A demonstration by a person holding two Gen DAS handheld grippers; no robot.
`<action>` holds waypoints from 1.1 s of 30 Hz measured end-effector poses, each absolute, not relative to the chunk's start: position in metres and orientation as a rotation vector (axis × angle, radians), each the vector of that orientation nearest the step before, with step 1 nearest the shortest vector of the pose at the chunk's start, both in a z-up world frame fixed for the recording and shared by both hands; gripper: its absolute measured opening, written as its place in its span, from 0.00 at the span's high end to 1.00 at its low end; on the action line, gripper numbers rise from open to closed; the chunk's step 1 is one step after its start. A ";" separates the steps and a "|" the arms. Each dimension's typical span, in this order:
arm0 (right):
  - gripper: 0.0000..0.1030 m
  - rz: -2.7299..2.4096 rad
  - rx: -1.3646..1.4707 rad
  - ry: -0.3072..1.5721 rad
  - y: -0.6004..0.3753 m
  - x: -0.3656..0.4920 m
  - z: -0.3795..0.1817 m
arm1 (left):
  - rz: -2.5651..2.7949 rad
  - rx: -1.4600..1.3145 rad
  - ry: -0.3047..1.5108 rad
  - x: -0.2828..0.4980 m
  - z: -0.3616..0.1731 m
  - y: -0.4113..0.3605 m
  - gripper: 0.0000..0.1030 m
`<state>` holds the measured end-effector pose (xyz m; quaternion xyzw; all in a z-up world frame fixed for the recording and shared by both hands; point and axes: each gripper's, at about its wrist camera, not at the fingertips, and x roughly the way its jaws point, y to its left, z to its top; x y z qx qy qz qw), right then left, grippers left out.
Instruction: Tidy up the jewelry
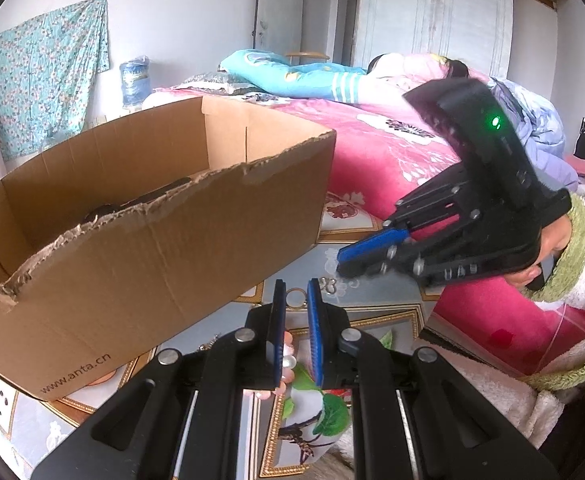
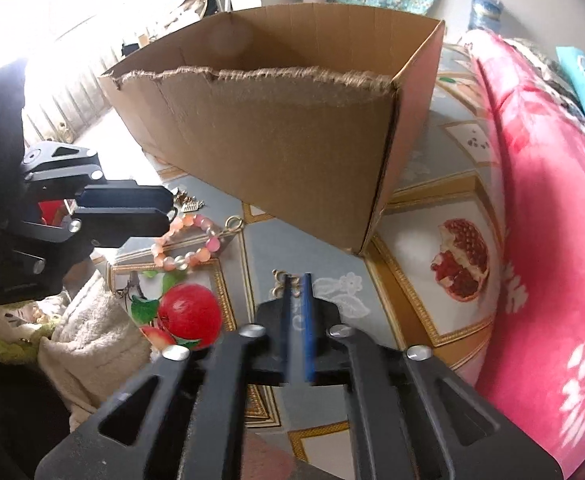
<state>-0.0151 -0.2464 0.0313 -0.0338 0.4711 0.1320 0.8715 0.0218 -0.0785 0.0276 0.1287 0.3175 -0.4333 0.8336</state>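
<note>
A pink and orange bead bracelet [image 2: 190, 246] with a gold ring clasp [image 2: 233, 224] lies on the patterned mat; in the left wrist view its beads [image 1: 288, 364] and ring [image 1: 295, 298] show between my left gripper's fingers. My left gripper [image 1: 297, 286] is open just above the bracelet, also seen in the right wrist view [image 2: 170, 210]. My right gripper [image 2: 298, 280] is nearly shut at a small gold ornament [image 2: 278, 282] on the mat; in the left wrist view the gripper [image 1: 338, 264] hovers by that ornament [image 1: 328, 285]. Whether it grips it is unclear.
A large open cardboard box [image 1: 164, 216] with a torn rim stands on the mat just behind the jewelry, also in the right wrist view [image 2: 292, 140]. Small gold pieces [image 2: 188, 202] lie near the bracelet. A pink bed [image 1: 392, 152] borders the mat [image 2: 332, 240].
</note>
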 end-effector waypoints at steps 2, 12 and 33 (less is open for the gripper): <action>0.76 0.278 -0.099 0.995 -0.238 -0.011 0.024 | -0.918 0.273 0.675 0.020 0.028 -0.078 0.90; 0.90 0.257 -0.158 1.017 -0.225 -0.007 0.020 | -0.910 0.251 0.675 0.018 0.028 -0.070 0.90; 0.92 0.183 0.008 0.980 -0.251 -0.022 0.040 | -0.885 0.246 0.647 0.002 0.040 -0.057 0.90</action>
